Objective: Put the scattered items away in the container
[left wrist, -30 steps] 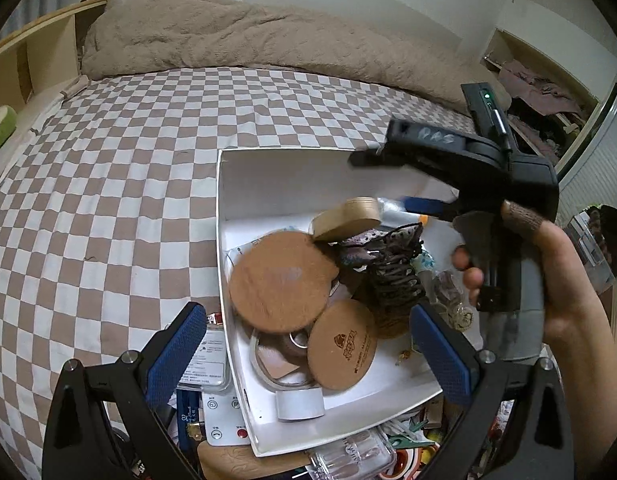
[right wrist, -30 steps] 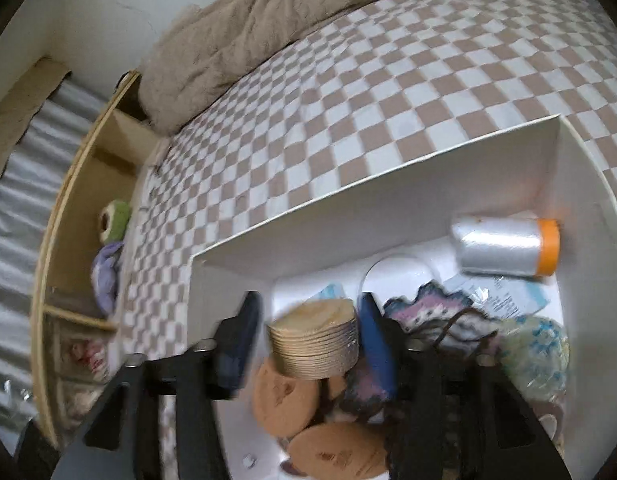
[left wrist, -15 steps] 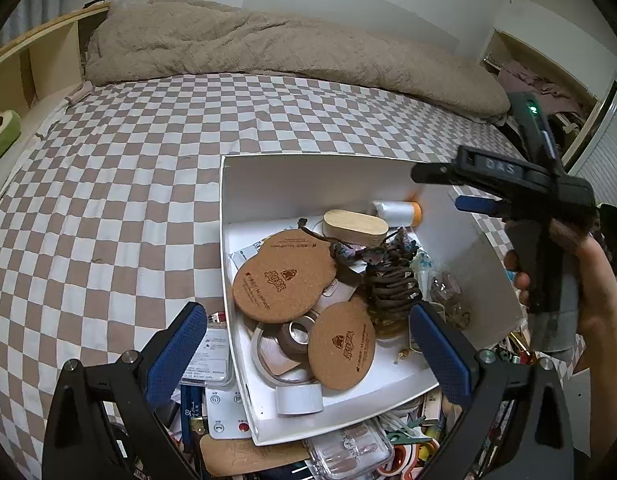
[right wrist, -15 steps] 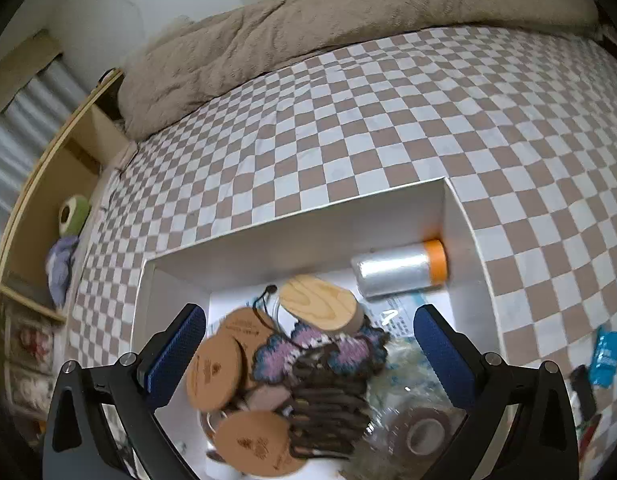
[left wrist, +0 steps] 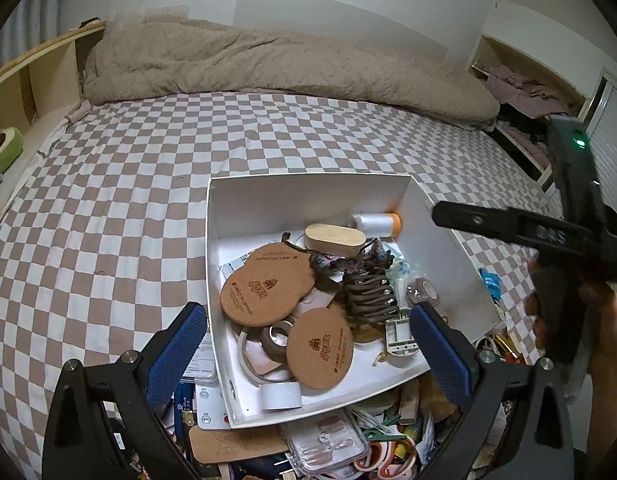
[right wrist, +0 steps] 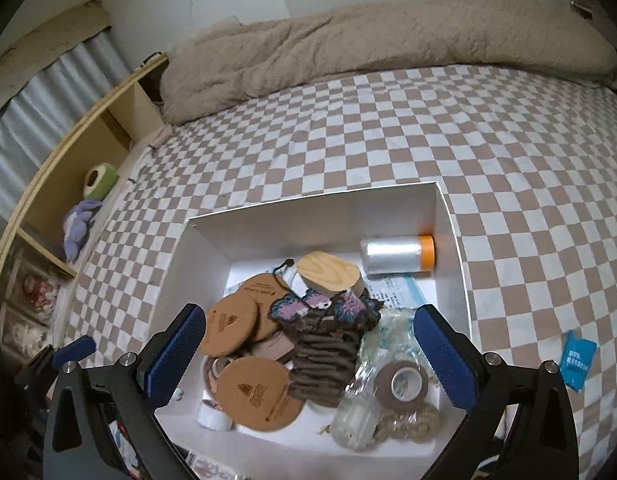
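Note:
A white box (left wrist: 308,200) (right wrist: 308,224) sits on the checkered bed. It holds cork coasters (left wrist: 264,292) (right wrist: 254,396), an oval wooden block (left wrist: 335,240) (right wrist: 328,272), a silver roll with an orange end (left wrist: 378,222) (right wrist: 396,254), a crocheted piece (right wrist: 324,312) and tape rolls (right wrist: 402,382). My left gripper (left wrist: 307,312) hangs open over the box's near edge with nothing in it. My right gripper (right wrist: 310,316) stands wide open above the box, also holding nothing. A hand (left wrist: 604,320) holds it at the right edge of the left wrist view.
Loose items crowd the bed in front of the box, among them a clear case (left wrist: 328,444) and a brown card (left wrist: 236,444). A blue packet (right wrist: 578,360) lies right of the box. A beige duvet (left wrist: 268,64) lies at the back and a wooden shelf (right wrist: 80,160) stands on the left.
The right gripper opened off the oval wooden block, which now lies in the box, and pulled up and back to the right. The left gripper rose a little.

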`<act>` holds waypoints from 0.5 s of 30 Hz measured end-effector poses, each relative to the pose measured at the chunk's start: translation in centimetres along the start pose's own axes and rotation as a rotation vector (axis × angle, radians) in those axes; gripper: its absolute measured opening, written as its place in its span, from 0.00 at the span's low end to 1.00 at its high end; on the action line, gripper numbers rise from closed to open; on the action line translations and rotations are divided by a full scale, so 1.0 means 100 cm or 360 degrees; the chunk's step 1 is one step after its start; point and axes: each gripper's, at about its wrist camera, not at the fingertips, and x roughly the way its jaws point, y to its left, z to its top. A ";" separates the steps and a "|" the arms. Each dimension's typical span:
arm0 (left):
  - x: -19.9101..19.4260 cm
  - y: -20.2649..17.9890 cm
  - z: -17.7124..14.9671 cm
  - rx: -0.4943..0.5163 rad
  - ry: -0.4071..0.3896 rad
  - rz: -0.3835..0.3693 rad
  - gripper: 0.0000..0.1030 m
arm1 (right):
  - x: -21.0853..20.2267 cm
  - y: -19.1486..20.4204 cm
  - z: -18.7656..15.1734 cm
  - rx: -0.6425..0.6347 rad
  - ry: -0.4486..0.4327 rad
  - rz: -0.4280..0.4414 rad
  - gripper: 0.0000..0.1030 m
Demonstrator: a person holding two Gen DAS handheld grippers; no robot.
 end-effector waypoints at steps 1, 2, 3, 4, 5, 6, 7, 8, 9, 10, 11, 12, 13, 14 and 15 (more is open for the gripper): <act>-0.002 -0.002 0.000 0.0008 -0.0006 0.0005 0.99 | -0.006 0.002 -0.003 -0.0005 -0.0010 0.0013 1.00; -0.005 -0.003 0.000 0.0015 -0.0012 0.0011 0.99 | -0.013 0.004 -0.006 -0.0015 -0.0023 0.0020 1.00; -0.008 -0.005 -0.001 0.0022 -0.0017 0.0015 0.99 | -0.019 0.006 -0.008 -0.0027 -0.0035 0.0018 1.00; -0.010 -0.007 -0.001 0.0028 -0.0022 0.0018 0.99 | -0.026 0.010 -0.010 -0.0046 -0.0053 0.0009 1.00; -0.013 -0.008 -0.001 0.0035 -0.0025 0.0019 0.99 | -0.034 0.013 -0.012 -0.0069 -0.0074 -0.0004 1.00; -0.015 -0.010 -0.002 0.0043 -0.0029 0.0022 0.99 | -0.042 0.016 -0.015 -0.0086 -0.0096 -0.0015 1.00; -0.018 -0.011 -0.003 0.0050 -0.0032 0.0031 0.99 | -0.048 0.017 -0.017 -0.0094 -0.0114 -0.0022 1.00; -0.021 -0.013 -0.004 0.0059 -0.0035 0.0042 0.99 | -0.055 0.018 -0.019 -0.0097 -0.0130 -0.0027 1.00; -0.024 -0.014 -0.005 0.0068 -0.0039 0.0054 0.99 | -0.062 0.019 -0.022 -0.0101 -0.0143 -0.0025 1.00; -0.027 -0.016 -0.006 0.0076 -0.0044 0.0064 0.99 | -0.067 0.019 -0.023 -0.0105 -0.0152 -0.0020 1.00; -0.030 -0.017 -0.007 0.0083 -0.0051 0.0074 0.99 | -0.074 0.019 -0.026 -0.0113 -0.0165 -0.0019 1.00; -0.034 -0.018 -0.008 0.0087 -0.0060 0.0083 0.99 | -0.080 0.020 -0.028 -0.0121 -0.0179 -0.0024 1.00; -0.037 -0.019 -0.008 0.0089 -0.0068 0.0090 0.99 | -0.087 0.020 -0.031 -0.0128 -0.0193 -0.0027 1.00; -0.041 -0.020 -0.009 0.0087 -0.0082 0.0098 0.99 | -0.092 0.020 -0.033 -0.0133 -0.0206 -0.0029 1.00; -0.045 -0.020 -0.009 0.0079 -0.0100 0.0105 0.99 | -0.097 0.020 -0.035 -0.0137 -0.0217 -0.0032 1.00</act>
